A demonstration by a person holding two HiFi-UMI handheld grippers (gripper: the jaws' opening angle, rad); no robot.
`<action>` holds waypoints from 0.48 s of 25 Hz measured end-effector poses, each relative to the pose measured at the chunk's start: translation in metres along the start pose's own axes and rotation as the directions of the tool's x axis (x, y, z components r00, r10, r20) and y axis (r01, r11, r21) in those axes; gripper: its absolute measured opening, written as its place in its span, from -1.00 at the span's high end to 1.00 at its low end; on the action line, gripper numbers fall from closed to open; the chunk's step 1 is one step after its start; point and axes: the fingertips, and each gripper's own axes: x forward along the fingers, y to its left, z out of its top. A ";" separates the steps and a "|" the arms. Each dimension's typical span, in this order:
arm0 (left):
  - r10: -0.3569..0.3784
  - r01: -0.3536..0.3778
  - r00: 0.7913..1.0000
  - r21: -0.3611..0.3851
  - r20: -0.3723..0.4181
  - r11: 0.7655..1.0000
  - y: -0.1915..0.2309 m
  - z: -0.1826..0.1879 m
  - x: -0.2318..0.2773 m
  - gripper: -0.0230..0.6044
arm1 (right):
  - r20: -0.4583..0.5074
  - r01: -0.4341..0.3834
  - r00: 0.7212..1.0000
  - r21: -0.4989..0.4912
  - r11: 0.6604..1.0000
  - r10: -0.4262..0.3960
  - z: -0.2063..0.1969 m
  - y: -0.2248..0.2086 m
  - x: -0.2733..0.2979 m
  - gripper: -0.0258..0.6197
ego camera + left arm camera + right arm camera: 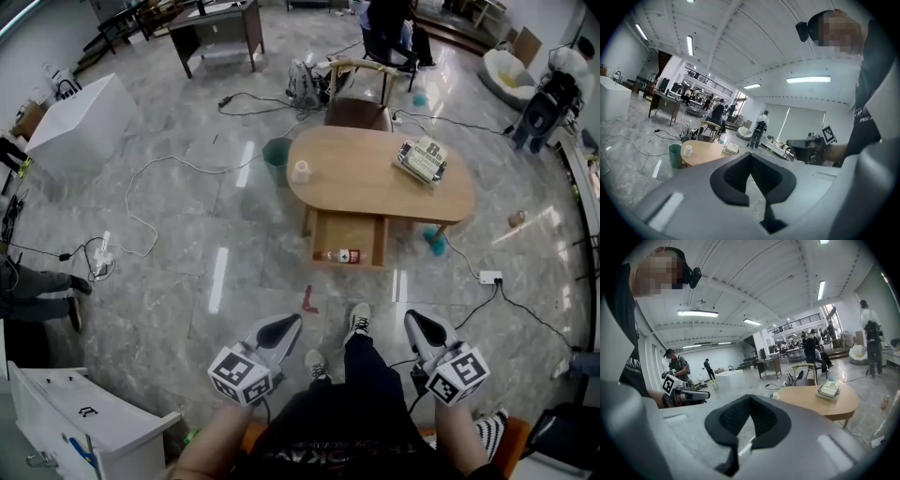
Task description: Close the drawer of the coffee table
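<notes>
The oval wooden coffee table (375, 187) stands a few steps ahead of me on the marble floor. Its drawer (349, 246) is pulled out towards me, with a small bottle (339, 255) lying inside. My left gripper (292, 322) and right gripper (414, 319) are held low by my legs, well short of the drawer, both shut and empty. In the left gripper view the left gripper (751, 155) has the table (705, 152) ahead to its left. In the right gripper view the right gripper (750, 398) has the table (825, 405) to its right; the drawer front is not visible there.
A white cup (301, 171) and a flat box (422, 159) sit on the tabletop. A green bin (277, 159) stands at the table's left end, a chair (359, 105) behind it. Cables, a power strip (490, 277) and a small red item (308, 300) lie on the floor.
</notes>
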 end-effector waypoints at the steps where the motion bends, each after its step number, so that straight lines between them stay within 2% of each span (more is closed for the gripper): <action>1: 0.003 -0.003 1.000 -0.002 -0.001 1.000 0.001 0.000 0.002 0.93 | -0.002 -0.006 1.000 0.002 1.000 0.006 -0.001 -0.002 0.002 0.92; 6: 0.026 -0.026 1.000 0.023 -0.013 0.999 0.003 -0.002 0.013 0.93 | -0.008 -0.033 0.999 0.018 0.999 0.033 -0.008 -0.015 0.009 0.92; 12: 0.046 -0.044 0.997 0.026 -0.063 0.999 0.012 -0.007 0.046 0.93 | -0.011 -0.041 0.999 0.055 0.998 0.042 -0.014 -0.051 0.022 0.92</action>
